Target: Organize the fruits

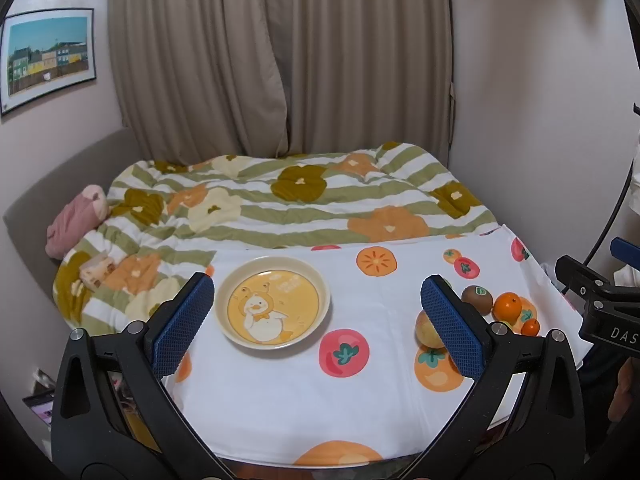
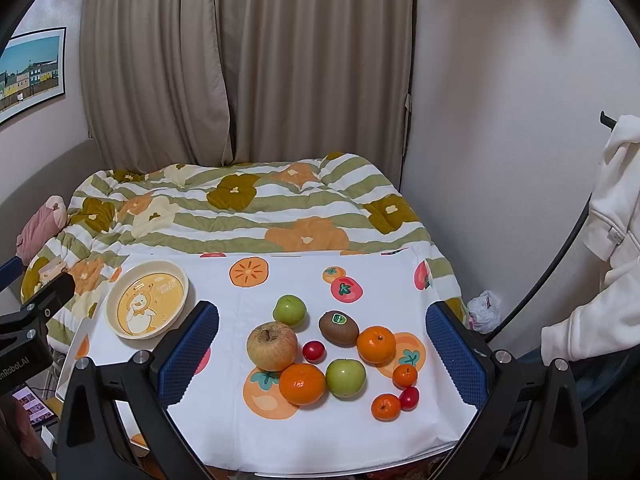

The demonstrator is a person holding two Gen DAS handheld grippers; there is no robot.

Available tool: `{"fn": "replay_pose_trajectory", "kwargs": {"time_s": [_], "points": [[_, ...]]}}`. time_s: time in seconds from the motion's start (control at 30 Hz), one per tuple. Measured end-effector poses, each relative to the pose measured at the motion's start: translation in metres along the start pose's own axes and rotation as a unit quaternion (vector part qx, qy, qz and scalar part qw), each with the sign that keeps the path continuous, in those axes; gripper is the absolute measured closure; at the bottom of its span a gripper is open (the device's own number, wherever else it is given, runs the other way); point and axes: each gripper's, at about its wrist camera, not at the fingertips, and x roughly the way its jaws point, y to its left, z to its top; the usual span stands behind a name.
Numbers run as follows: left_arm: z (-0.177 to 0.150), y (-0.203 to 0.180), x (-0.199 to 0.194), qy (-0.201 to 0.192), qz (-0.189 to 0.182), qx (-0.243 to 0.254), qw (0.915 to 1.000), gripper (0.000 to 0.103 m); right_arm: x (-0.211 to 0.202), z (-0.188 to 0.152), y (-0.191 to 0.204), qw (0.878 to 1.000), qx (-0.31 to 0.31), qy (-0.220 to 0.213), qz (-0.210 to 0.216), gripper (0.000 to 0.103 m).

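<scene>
Clothed table (image 2: 344,436), plate (image 2: 146,299), loose fruits (image 2: 306,384)

A cream plate (image 2: 116,316) with a yellow centre and a cartoon duck lies flat and empty at the far left of the white fruit-print cloth (image 2: 320,436). To its right the fruits sit in a loose cluster: a green apple (image 2: 289,310) farthest, a brown kiwi (image 2: 338,327) with a sticker right of it, a large dull yellowish apple (image 2: 272,346) touching a big orange (image 2: 302,383), and a small red cherry tomato (image 2: 313,351) between them. Nearer lie a second green apple (image 2: 345,377), another orange (image 2: 375,345), two small mandarins (image 2: 404,375) (image 2: 385,407) and a second cherry tomato (image 2: 409,397).
</scene>
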Motion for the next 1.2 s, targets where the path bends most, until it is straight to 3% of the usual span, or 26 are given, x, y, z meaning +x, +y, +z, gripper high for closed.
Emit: {"fn": "replay_pose_trajectory", "kwargs": {"time_s": [1.2], "points": [[-0.009, -0.011, -0.001, -0.003, 0.002, 0.002, 1.0, 0.0, -0.005, -0.002, 0.004, 1.0, 0.003, -0.001, 0.002, 0.0]]}}
